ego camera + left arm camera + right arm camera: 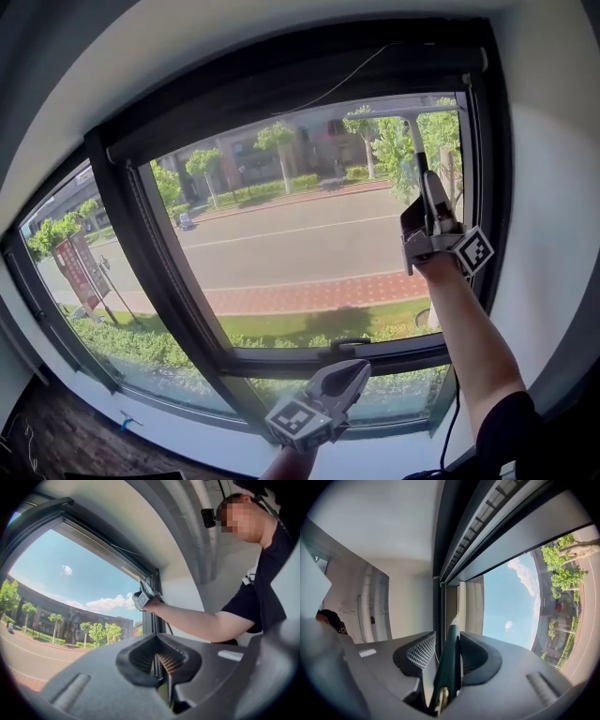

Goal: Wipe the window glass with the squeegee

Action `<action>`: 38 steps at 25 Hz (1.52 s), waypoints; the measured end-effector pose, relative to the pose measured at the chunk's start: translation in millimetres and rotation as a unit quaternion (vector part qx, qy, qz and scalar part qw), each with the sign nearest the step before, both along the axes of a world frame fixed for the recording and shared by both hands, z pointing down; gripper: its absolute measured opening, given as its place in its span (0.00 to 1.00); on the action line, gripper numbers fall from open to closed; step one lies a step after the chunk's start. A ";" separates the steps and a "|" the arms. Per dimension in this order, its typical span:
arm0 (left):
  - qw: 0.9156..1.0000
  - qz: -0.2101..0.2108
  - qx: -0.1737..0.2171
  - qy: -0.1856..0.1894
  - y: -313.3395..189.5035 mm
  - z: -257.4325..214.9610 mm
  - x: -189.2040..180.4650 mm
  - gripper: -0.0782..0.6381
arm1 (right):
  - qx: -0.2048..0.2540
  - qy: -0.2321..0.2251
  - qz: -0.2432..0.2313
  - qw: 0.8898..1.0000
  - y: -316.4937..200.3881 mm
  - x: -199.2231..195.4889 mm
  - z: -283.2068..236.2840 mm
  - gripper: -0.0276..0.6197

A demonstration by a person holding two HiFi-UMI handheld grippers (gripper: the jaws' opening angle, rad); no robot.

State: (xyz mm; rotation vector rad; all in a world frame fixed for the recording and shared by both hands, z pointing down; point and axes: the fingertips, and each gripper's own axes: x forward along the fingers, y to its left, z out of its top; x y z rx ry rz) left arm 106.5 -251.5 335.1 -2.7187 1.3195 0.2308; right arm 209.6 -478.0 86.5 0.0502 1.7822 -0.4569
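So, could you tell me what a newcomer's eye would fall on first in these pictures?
First comes the big dark-framed window glass filling the head view, with a sunlit street and trees beyond. Next is the right gripper, up at the pane's upper right and shut on a slim dark green squeegee. The left gripper hangs low at bottom centre, jaws together and empty.

You are indoors, in a plain room of a town building. A big black-framed window (141, 234) set in a white wall (553, 187) looks down on a road (281, 248), trees (277, 136) and a brick pavement (309, 292). Bare pipes (197, 541) run overhead.
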 end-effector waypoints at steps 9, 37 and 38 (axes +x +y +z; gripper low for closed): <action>1.000 0.010 -0.010 0.005 1.3 2.7 4.5 0.11 | -0.013 0.008 0.002 1.000 -0.9 1.0 22.1 0.30; 0.999 0.009 -0.032 0.019 22.7 25.0 -5.3 0.11 | -0.066 0.015 0.005 0.998 16.4 2.6 122.5 0.30; 0.999 0.009 -0.033 0.019 23.0 25.3 -4.7 0.11 | -0.068 0.015 0.006 0.998 17.0 3.2 125.8 0.30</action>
